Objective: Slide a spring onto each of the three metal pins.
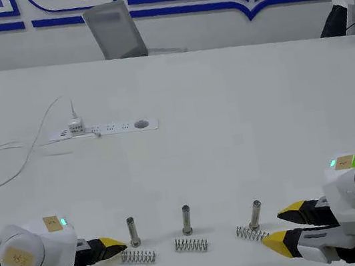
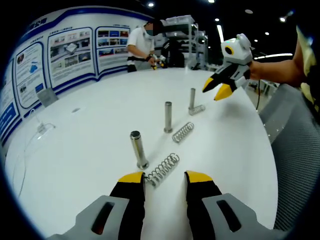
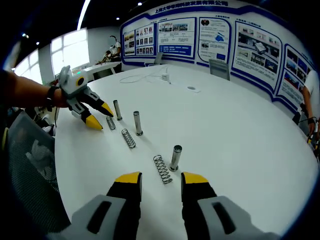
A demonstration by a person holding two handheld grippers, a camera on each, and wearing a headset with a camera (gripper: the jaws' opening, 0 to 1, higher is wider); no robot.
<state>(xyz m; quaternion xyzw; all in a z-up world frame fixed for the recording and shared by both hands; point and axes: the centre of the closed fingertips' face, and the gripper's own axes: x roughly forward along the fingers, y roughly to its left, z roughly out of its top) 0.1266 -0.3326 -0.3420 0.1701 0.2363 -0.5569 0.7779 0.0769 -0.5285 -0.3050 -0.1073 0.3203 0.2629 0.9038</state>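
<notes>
Three metal pins stand upright in a row close to the near edge of the white table (image 1: 231, 131): the left pin (image 1: 133, 232), the middle pin (image 1: 186, 220) and the right pin (image 1: 255, 215). A spring lies flat on the table just on the near side of each one: the left spring (image 1: 138, 255), the middle spring (image 1: 191, 244) and the right spring (image 1: 251, 232). None of the springs is on a pin.

The left tongs (image 2: 165, 177) sit low at the near left, jaws moderately apart and gripping nothing, their yellow tips aimed at the left spring. The right tongs (image 3: 161, 178) sit at the near right, also parted and empty, tips toward the right spring.

Farther back on the left lie a white power strip (image 1: 102, 128) and its cable (image 1: 19, 155). A grey chair (image 1: 114, 31) stands at the table's far edge.
</notes>
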